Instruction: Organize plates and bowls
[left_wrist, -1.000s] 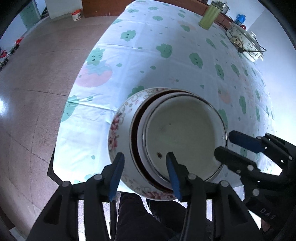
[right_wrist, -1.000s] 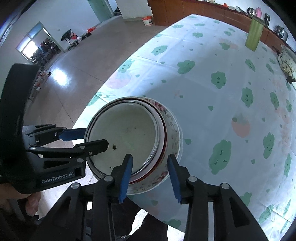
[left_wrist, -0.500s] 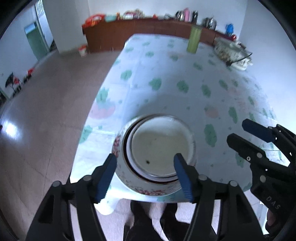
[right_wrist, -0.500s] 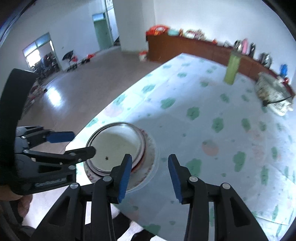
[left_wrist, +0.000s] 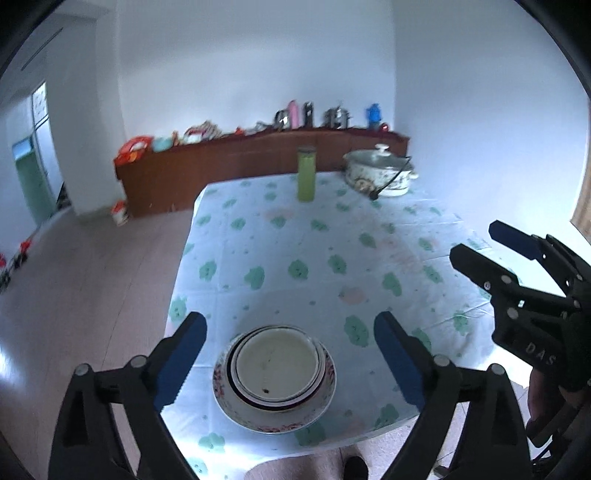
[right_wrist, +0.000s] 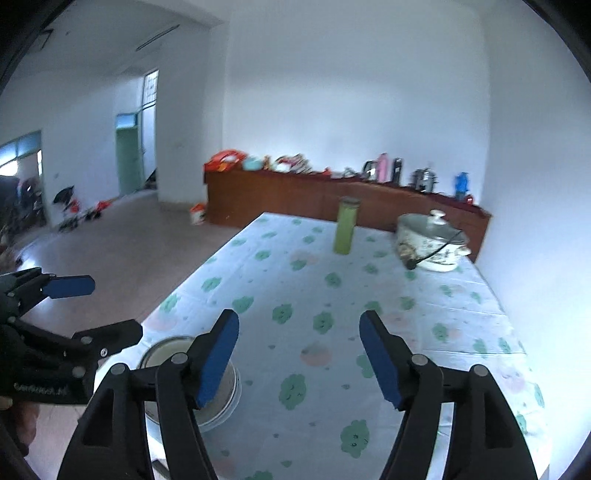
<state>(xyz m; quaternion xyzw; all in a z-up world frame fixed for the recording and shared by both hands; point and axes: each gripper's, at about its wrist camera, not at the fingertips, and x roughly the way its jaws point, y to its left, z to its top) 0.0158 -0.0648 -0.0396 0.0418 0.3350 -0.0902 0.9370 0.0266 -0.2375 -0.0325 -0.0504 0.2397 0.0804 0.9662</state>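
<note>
A stack of nested dishes (left_wrist: 275, 376), a floral-rimmed plate with pale bowls inside, rests on the table near its front edge. My left gripper (left_wrist: 290, 317) hovers above and behind the stack, its jaws opening wide with nothing pressed between the blue pads. My right gripper (right_wrist: 299, 317) is also lifted off, jaws opening, with only tablecloth in its gap. In the right wrist view the stack (right_wrist: 166, 352) sits low on the left, partly hidden behind one finger. Each gripper shows in the other's view: the right gripper (left_wrist: 476, 242) and the left gripper (right_wrist: 110, 306).
The table wears a pale cloth with green prints (left_wrist: 295, 240). A green bottle (left_wrist: 306, 173) and a lidded pot with a cord (left_wrist: 378, 173) stand at its far end. A wooden sideboard (left_wrist: 229, 170) lines the back wall. Tiled floor lies to the left.
Both grippers let go of the dish stack, rose and drew back from it, and tilted upward. Their jaws widened. The stack stays on the table.
</note>
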